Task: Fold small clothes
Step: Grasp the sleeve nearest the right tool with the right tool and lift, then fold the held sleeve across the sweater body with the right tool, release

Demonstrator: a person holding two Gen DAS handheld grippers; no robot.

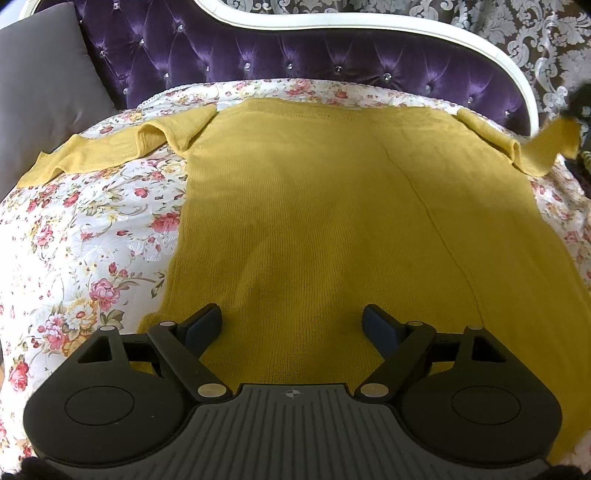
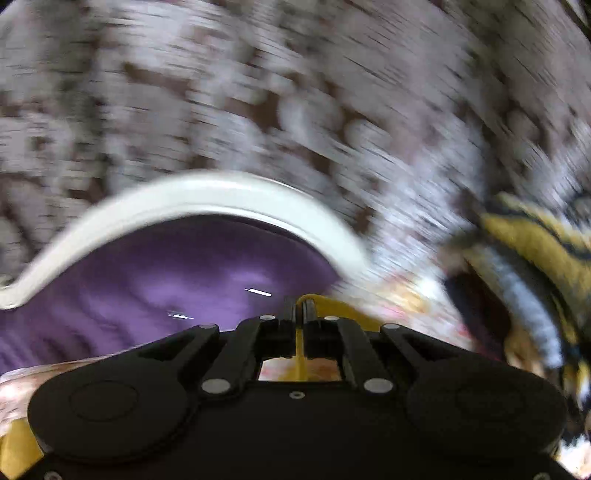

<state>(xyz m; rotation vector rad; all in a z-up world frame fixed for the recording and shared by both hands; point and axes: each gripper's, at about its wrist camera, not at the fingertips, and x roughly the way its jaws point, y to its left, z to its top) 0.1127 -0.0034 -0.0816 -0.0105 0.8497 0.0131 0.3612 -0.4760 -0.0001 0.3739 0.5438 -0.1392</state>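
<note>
A mustard-yellow knit sweater (image 1: 332, 206) lies flat on the floral bedspread (image 1: 85, 236), its hem toward me and both sleeves spread out. Its left sleeve (image 1: 110, 151) rests on the bed. Its right sleeve (image 1: 550, 142) is lifted at its end, at the right edge of the left wrist view. My left gripper (image 1: 291, 325) hovers open over the hem, with nothing between its fingers. In the blurred right wrist view my right gripper (image 2: 303, 306) is shut on a fold of the yellow sleeve (image 2: 332, 308), raised above the bed.
A purple tufted headboard (image 1: 295, 55) with a white frame (image 1: 369, 27) stands behind the sweater. A grey pillow (image 1: 40, 85) leans at the back left. Patterned wallpaper (image 1: 535, 37) lies beyond. A yellow, black and white striped fabric (image 2: 532, 258) shows at the right.
</note>
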